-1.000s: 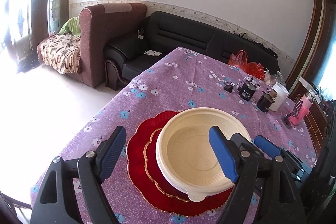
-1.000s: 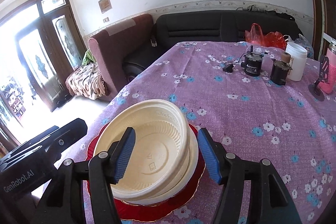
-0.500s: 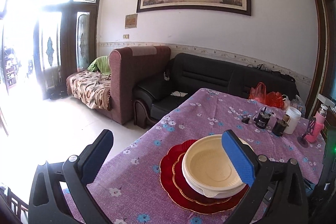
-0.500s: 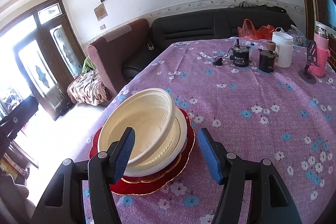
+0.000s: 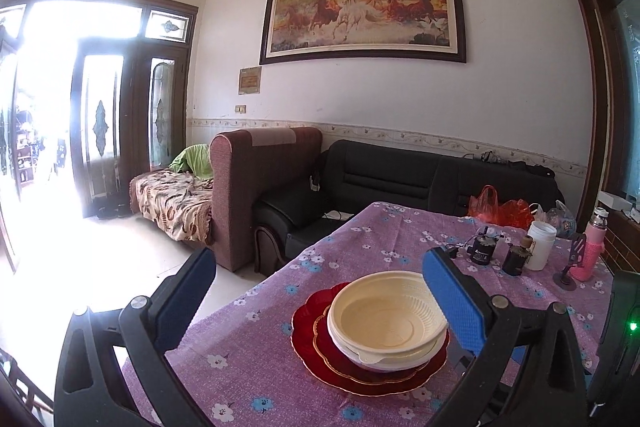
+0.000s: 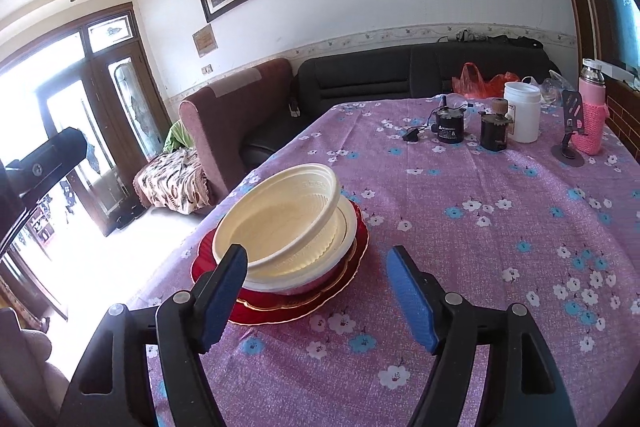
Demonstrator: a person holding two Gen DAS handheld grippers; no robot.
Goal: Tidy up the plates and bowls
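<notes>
Though near table edge (image 6: pixel 192 239), stack (image 6: pixel 280 227) unobstructed.

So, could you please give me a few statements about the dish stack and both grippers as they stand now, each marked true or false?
1. The cream bowls sit on top of the red plates. True.
2. The top bowl sits level in the one below. False: it is tilted.
3. The right gripper is shut on a bowl. False: its jaws have just been opening, with nothing between them.
4. The left gripper is open and holds nothing. True.
5. The white jar stands beside the stack. False: it stands at the table's far end.
</notes>
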